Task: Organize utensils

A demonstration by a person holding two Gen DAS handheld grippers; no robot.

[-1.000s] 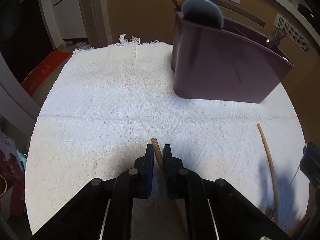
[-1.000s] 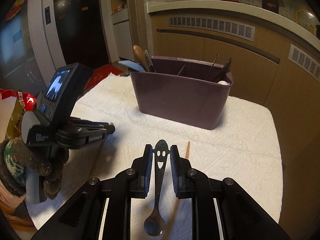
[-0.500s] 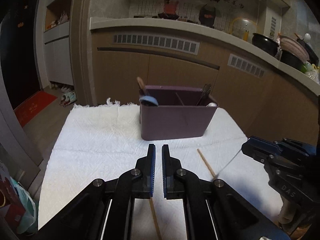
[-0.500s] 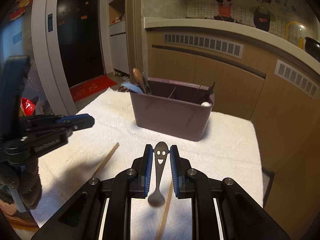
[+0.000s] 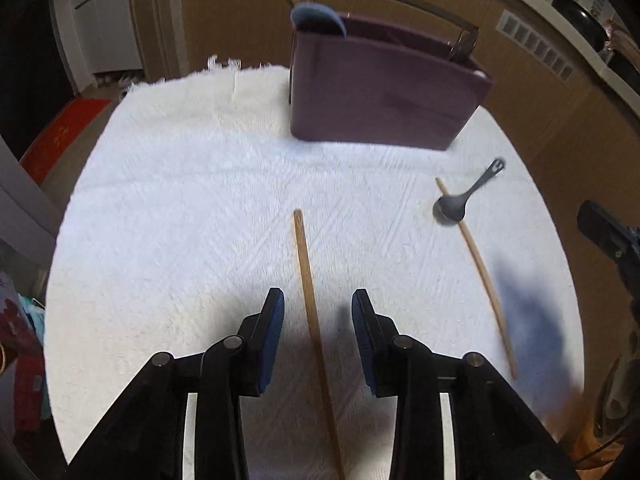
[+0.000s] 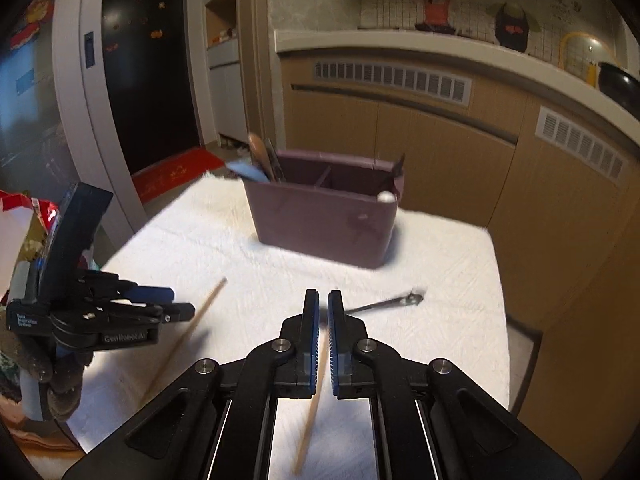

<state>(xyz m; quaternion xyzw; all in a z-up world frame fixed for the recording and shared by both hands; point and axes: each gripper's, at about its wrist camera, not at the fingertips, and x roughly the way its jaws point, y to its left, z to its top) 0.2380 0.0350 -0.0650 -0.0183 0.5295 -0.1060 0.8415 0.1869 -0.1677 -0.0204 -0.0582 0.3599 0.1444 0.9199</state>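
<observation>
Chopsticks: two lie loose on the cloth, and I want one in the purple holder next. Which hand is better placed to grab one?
Left, probably. The left tongs are opening with the nearer chopstick lying between them. The right tongs are shut and would have to reopen first.

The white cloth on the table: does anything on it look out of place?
Yes. Two wooden chopsticks and a dark spoon lie loose on the white cloth, apart from the purple utensil box. The spoon's bowl rests across one chopstick.
</observation>
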